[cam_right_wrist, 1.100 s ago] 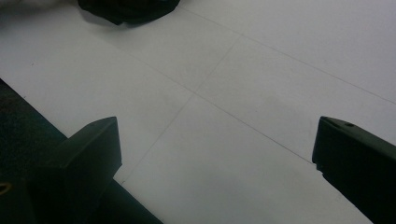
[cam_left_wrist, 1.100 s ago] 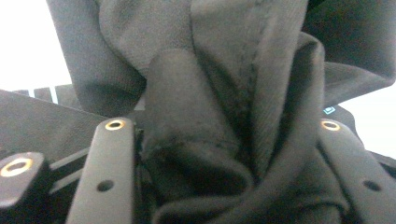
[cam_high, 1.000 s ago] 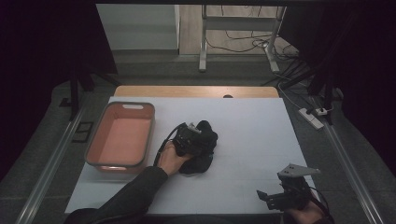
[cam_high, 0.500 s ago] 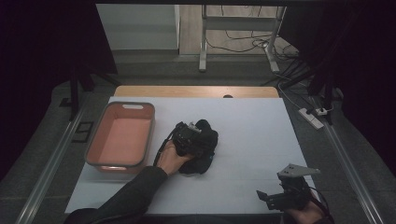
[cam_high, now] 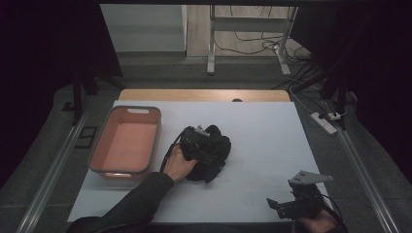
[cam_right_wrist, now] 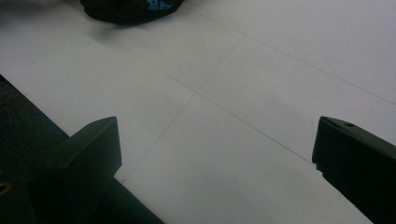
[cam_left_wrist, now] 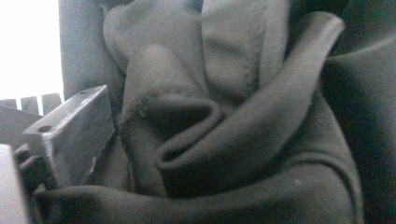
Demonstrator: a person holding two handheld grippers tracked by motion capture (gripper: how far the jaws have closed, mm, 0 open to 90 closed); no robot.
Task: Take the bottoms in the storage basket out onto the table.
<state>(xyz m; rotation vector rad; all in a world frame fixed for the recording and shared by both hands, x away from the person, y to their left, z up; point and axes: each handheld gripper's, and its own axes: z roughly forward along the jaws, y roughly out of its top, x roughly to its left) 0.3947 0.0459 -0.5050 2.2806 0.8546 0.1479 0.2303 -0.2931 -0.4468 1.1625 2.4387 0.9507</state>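
From the high view you get the whole layout: a white surface (cam_high: 272, 145) with a pinkish tray (cam_high: 125, 141) on it, and just beside the tray's right wall sits a bundle of black cloth (cam_high: 216, 153). The left tool (cam_high: 197, 141) is pushed right into that bundle from the tray side, hand (cam_high: 179, 165) behind it, sleeve coming up from the bottom edge. The right tool (cam_high: 291, 204) hangs well apart from the cloth, at the surface's near edge, far from the tray. The left gripper view is the only one with cloth detail: folds, a stitched hem and a rolled edge of the black cloth (cam_left_wrist: 243, 116) packed in close, with one jaw poking out at the left and fabric pressed against it. The other jaw is buried or cut off, so I can't tell if that tool is pinching anything. In the right gripper view the right tool (cam_right_wrist: 215, 154) is spread wide over bare surface (cam_right_wrist: 243, 84), with a sliver of the cloth (cam_right_wrist: 126, 9) cut off at the top, showing a bit of blue print.
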